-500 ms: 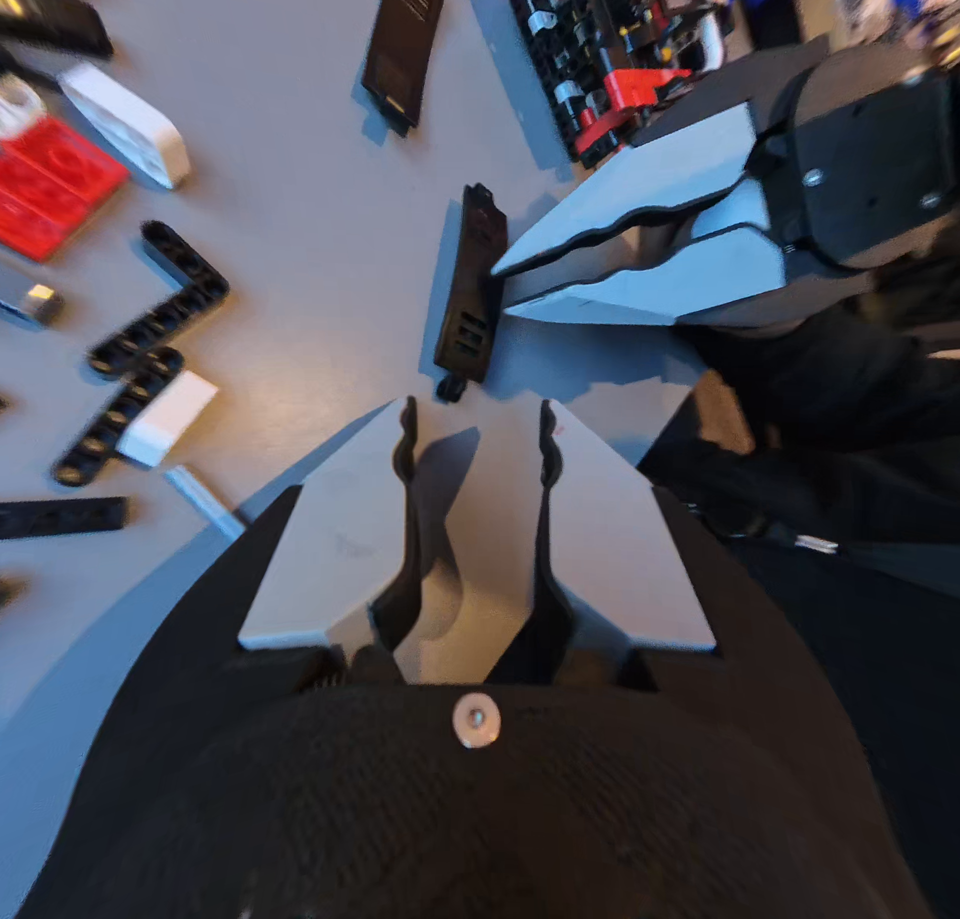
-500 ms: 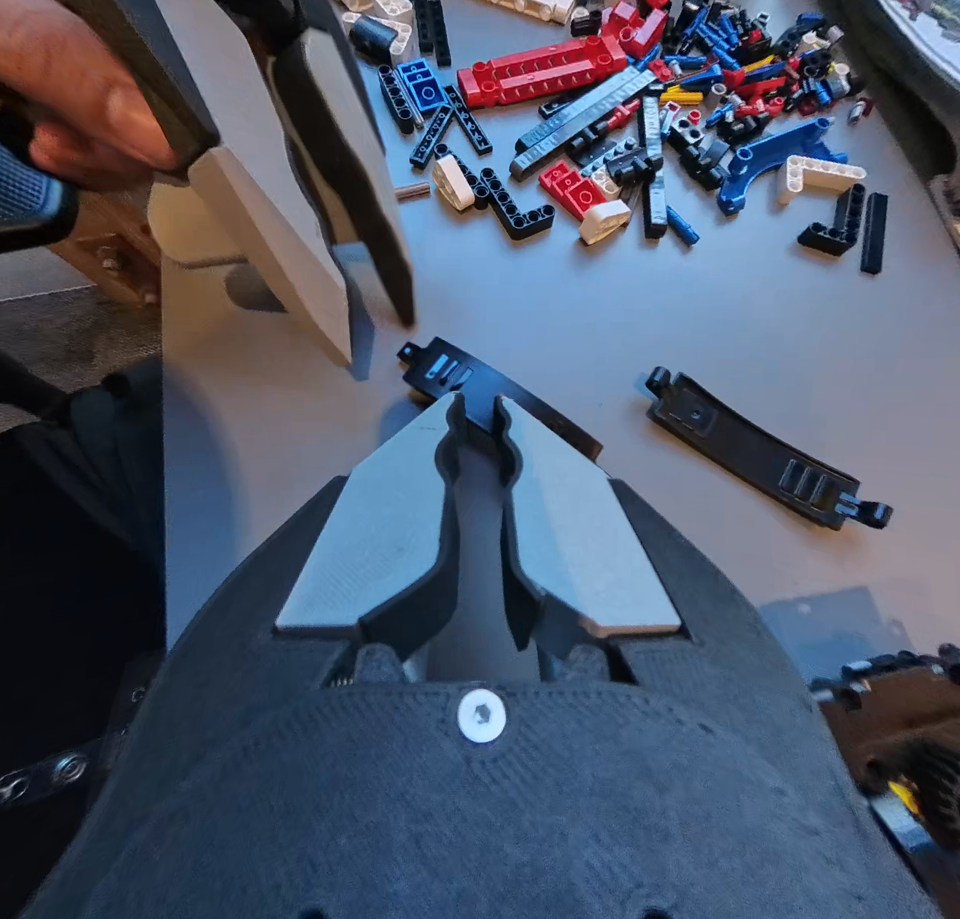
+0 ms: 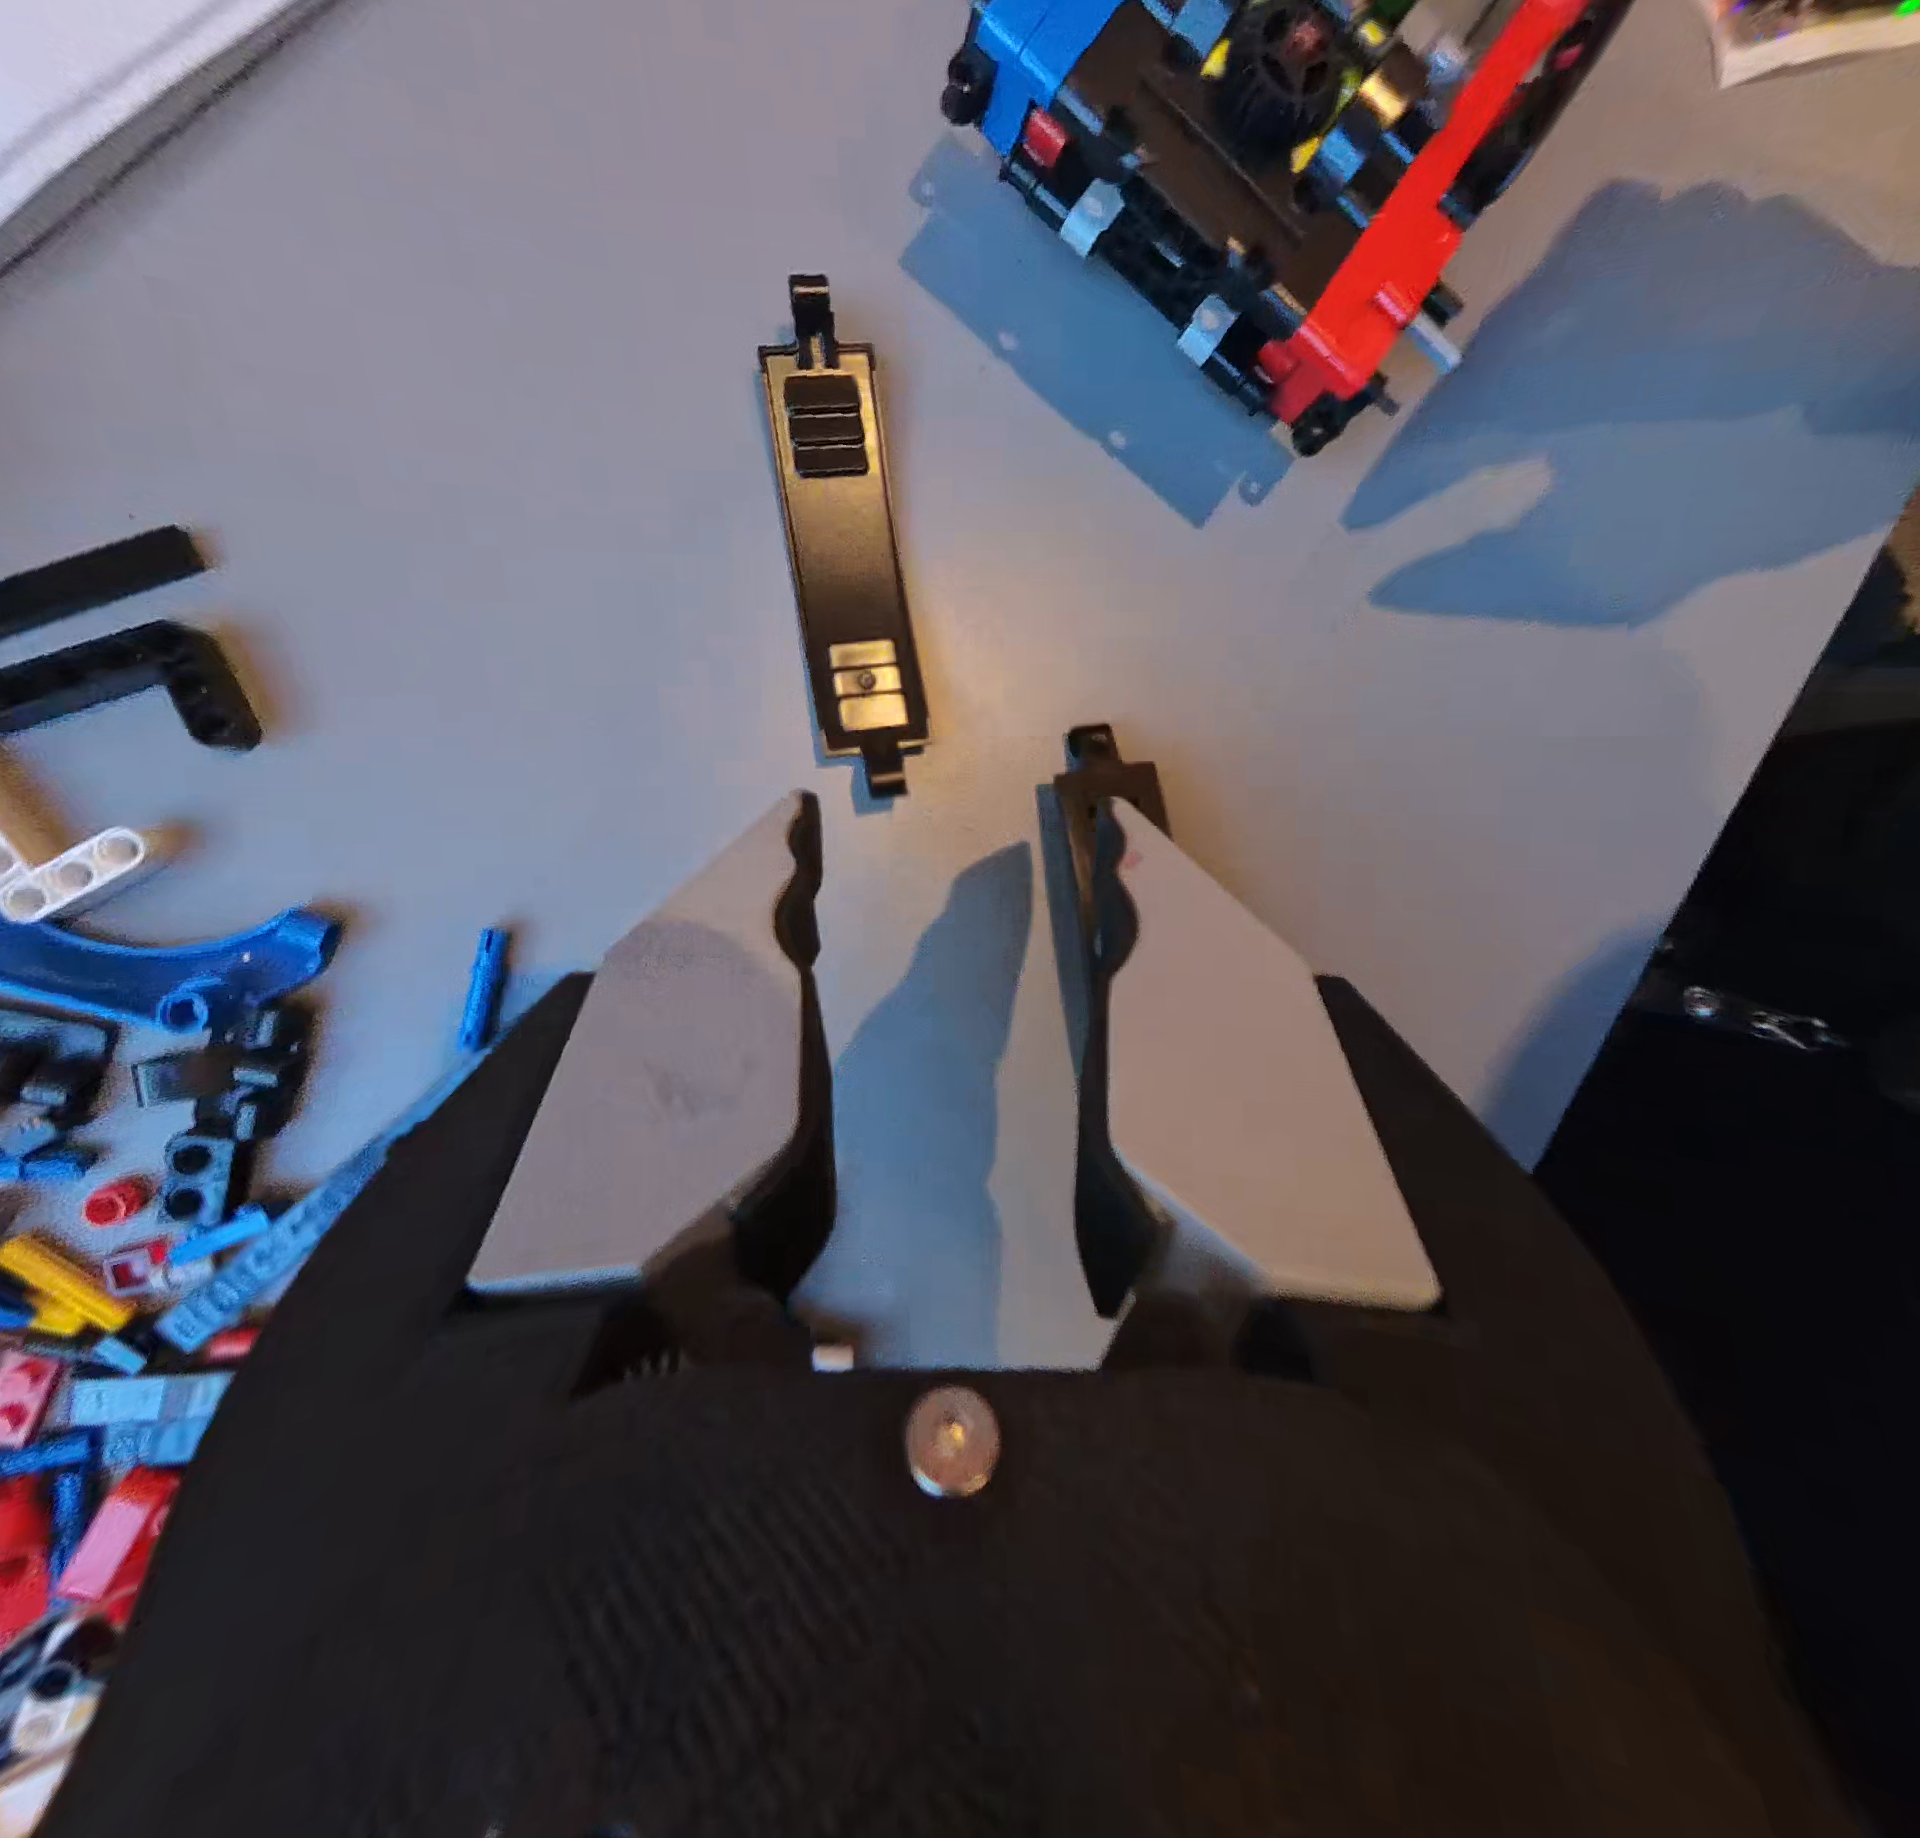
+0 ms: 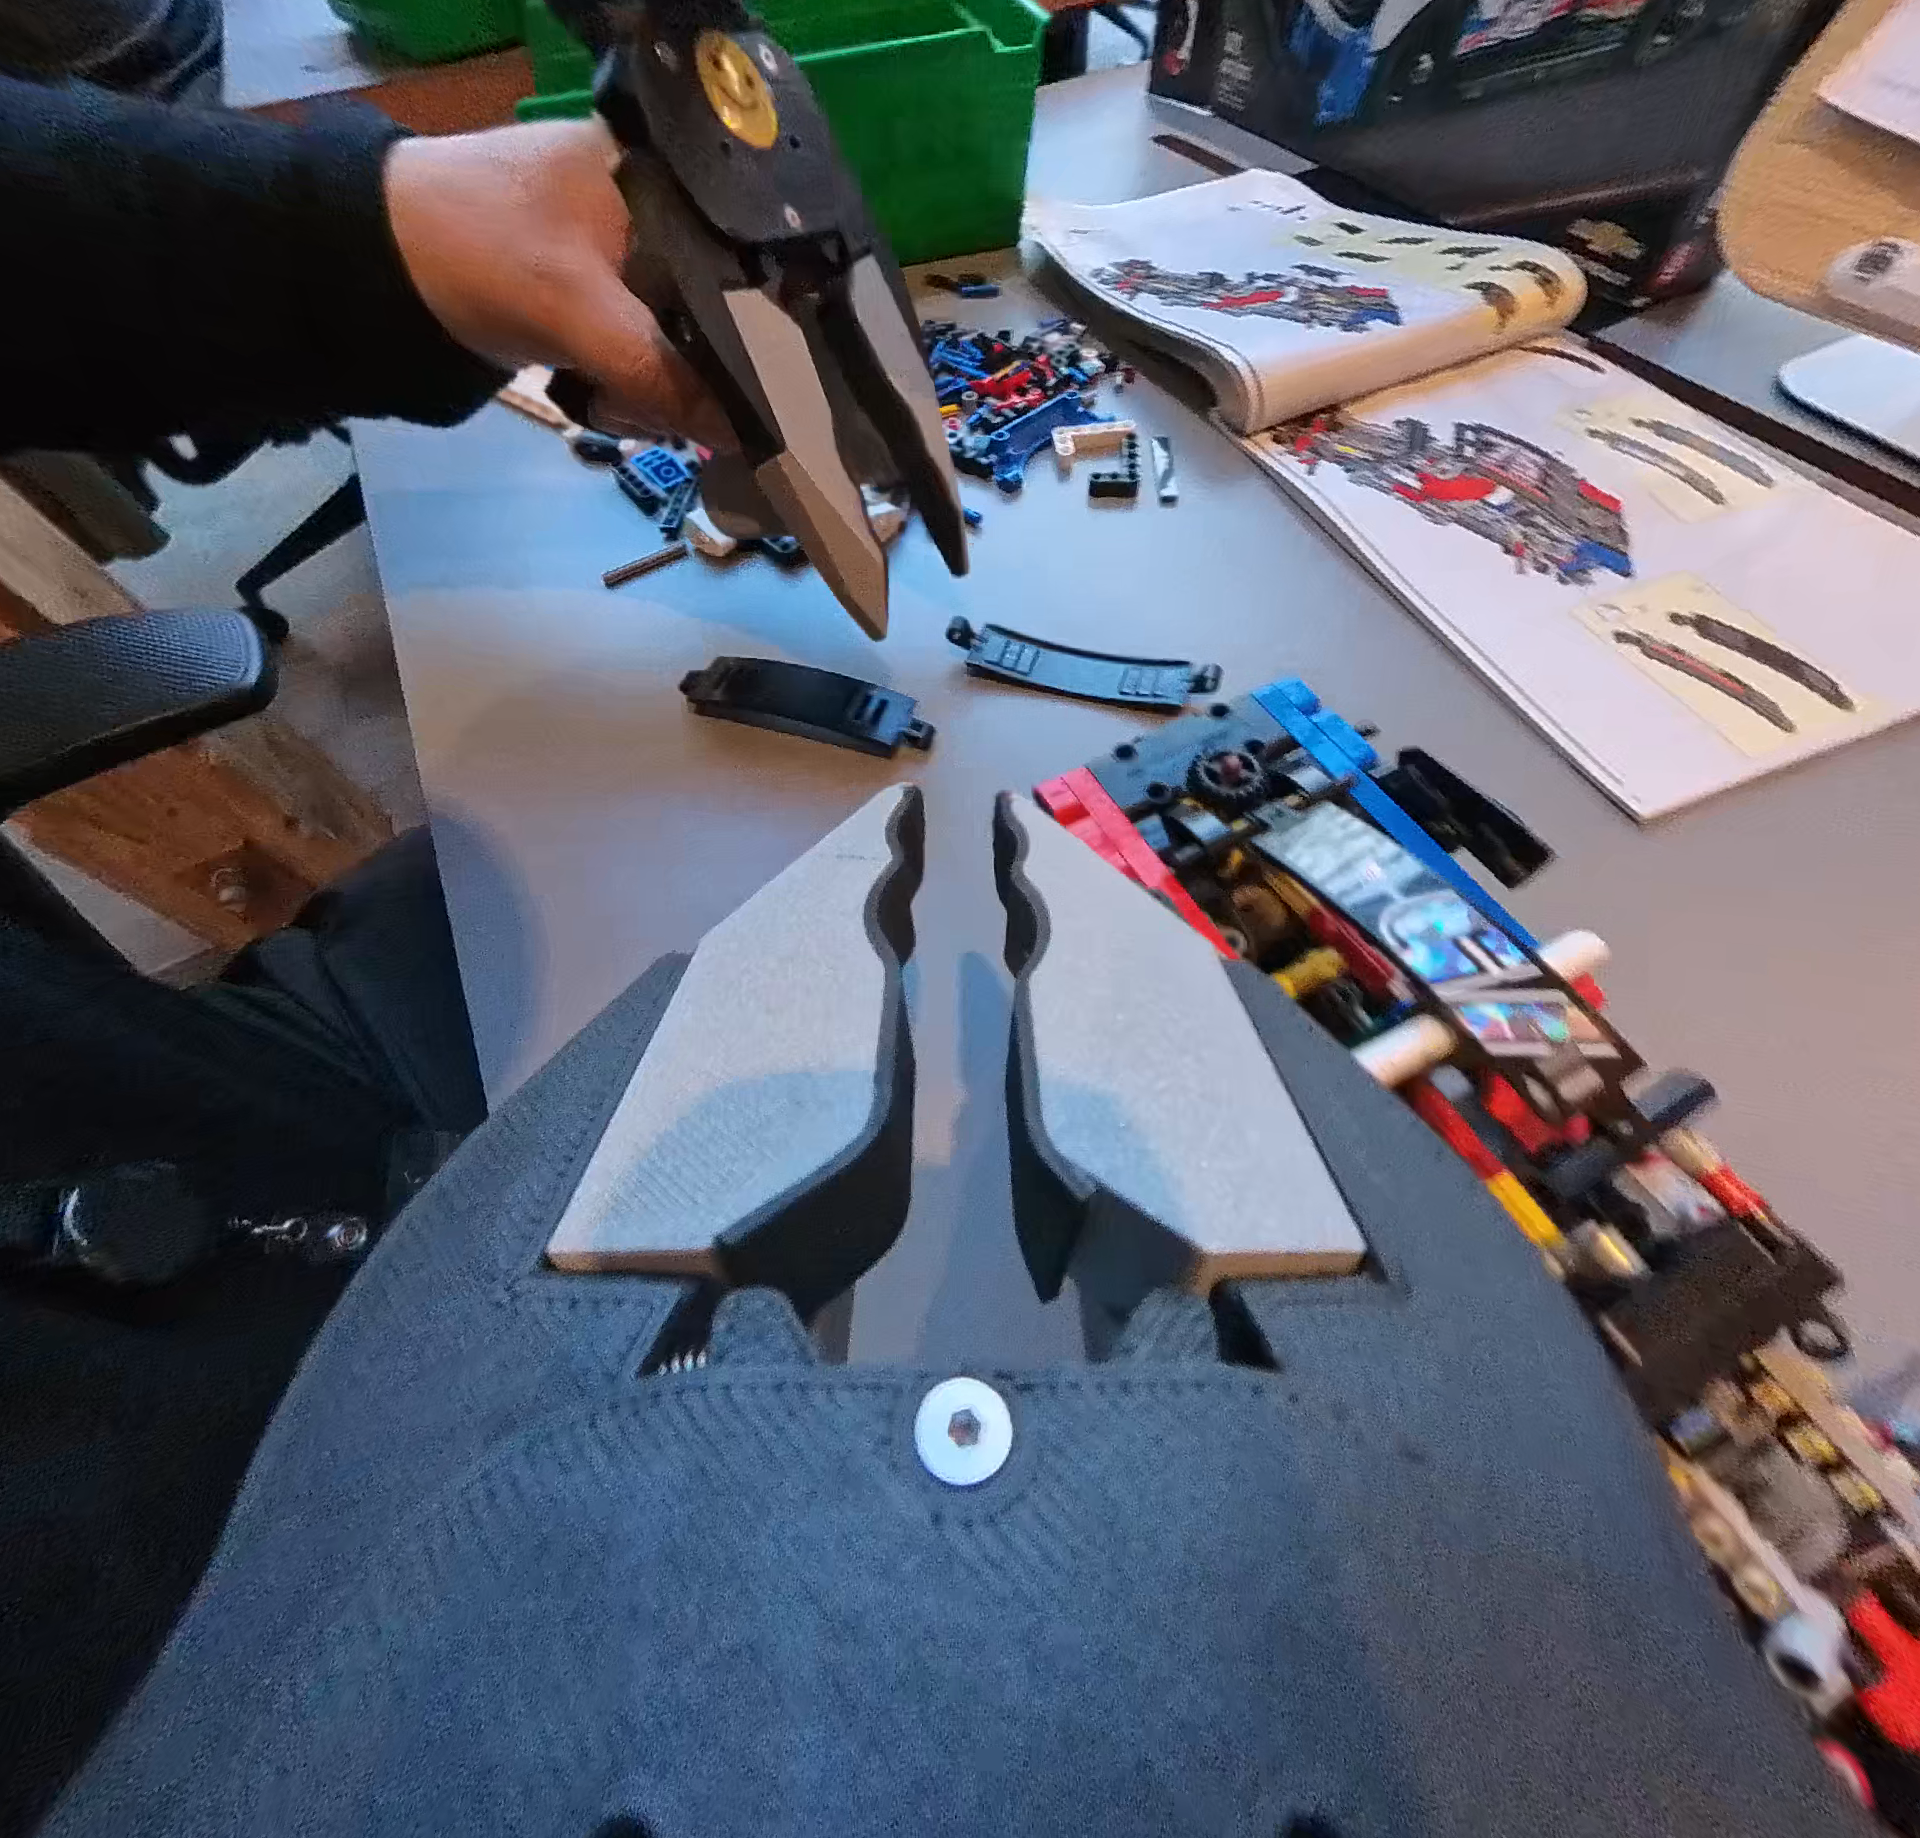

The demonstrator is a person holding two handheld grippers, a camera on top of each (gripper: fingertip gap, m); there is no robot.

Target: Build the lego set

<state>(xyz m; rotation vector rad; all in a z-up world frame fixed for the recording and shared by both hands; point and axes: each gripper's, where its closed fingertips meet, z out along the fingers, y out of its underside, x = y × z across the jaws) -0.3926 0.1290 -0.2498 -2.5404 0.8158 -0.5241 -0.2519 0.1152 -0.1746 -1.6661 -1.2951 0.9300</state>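
On the grey table (image 4: pixel 644 832), two curved black panels (image 4: pixel 805 702) (image 4: pixel 1081 668) lie at twelve o'clock from the right gripper (image 4: pixel 958 820), released and empty. The left gripper (image 4: pixel 914 583) hovers above them, spread apart; the car chassis (image 4: pixel 1382 915) sits at two o'clock.

The worktop (image 3: pixel 520 417) is plain grey. Two curved panels (image 4: pixel 805 705) (image 4: pixel 1081 666) on it are black — one shows a pale square patch (image 3: pixel 864 684). The partly built car (image 4: pixel 1351 915) mixes blue, red, black and yellow. Loose bricks (image 3: pixel 94 1300) by the left edge are red, blue, yellow, white. The bin (image 4: pixel 925 105) is green — the grippers' fingers (image 4: pixel 790 1040) grey on black.
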